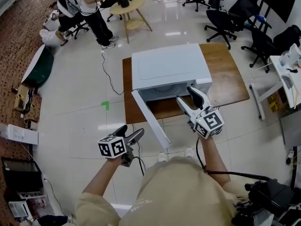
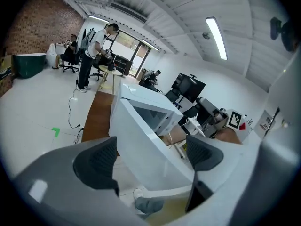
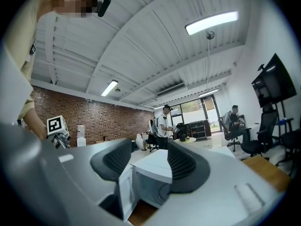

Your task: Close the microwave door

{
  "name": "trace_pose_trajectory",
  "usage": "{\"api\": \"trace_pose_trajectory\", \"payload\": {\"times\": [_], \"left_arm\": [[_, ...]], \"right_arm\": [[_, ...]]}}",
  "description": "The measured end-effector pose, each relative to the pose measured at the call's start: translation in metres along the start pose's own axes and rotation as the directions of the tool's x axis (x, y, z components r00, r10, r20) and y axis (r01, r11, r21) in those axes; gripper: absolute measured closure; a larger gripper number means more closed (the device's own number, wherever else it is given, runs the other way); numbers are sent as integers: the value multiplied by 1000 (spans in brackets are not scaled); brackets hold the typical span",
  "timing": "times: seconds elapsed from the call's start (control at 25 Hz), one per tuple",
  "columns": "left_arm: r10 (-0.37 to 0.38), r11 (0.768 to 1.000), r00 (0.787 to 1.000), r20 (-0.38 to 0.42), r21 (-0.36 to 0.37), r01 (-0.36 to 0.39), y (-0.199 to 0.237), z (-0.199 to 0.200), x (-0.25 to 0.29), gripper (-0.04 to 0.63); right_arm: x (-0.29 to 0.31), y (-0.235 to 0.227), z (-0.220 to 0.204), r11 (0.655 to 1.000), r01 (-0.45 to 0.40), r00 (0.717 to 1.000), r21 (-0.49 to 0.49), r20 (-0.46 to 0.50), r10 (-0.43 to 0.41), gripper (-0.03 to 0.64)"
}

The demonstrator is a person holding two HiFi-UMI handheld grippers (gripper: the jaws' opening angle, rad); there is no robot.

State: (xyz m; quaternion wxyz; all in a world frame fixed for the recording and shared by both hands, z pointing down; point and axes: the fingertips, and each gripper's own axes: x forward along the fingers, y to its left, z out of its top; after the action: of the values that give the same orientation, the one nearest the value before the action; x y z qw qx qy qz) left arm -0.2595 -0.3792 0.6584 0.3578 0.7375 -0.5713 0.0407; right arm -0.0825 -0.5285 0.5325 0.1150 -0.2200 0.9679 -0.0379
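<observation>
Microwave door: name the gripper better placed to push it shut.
Left. The left gripper hangs outside the open microwave door, near its free edge, so a push probably shuts it. The right gripper sits before the microwave opening, on the door's inner side.

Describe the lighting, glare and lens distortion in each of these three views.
Head view: even light, white glare patches on the glossy floor, microwave sharp. Left gripper view: fisheye bends the microwave door, corners go black. Right gripper view: same warp, ceiling lamp blown out.
</observation>
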Motion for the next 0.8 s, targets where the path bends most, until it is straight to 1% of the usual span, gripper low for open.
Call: {"api": "trace_pose_trajectory", "payload": {"times": [0.12, 0.24, 0.36, 0.52, 0.64, 0.68, 0.8], "left_arm": [[0, 998, 1000, 1, -61, 1, 2, -19, 25, 146], [-22, 993, 999, -23, -121, 19, 5, -37, 49, 167], [-60, 988, 998, -24, -145, 56, -2, -42, 64, 203], [-76, 985, 997, -13, -158, 73, -12, -44, 72, 271], [-54, 981, 999, 4, -184, 54, -14, -44, 80, 354], [-40, 981, 999, 11, -190, 42, -14, -44, 81, 369], [-16, 981, 999, 36, -195, 22, -20, -43, 84, 373]], "right_arm": [[-8, -4, 0, 1000, 23, 1000, 9, -1, -23, 387], [-12, -3, 7, 999, 32, 999, 2, 7, -32, 387], [-18, -7, 14, 999, 48, 999, -3, 14, -48, 387], [-26, -5, 27, 999, 52, 997, 17, 50, -52, 387], [-30, -8, 36, 998, 61, 996, 7, 62, -62, 387], [-33, -9, 38, 998, 66, 996, 5, 63, -66, 387], [-41, -11, 38, 996, 86, 995, 12, 57, -86, 387]]}}
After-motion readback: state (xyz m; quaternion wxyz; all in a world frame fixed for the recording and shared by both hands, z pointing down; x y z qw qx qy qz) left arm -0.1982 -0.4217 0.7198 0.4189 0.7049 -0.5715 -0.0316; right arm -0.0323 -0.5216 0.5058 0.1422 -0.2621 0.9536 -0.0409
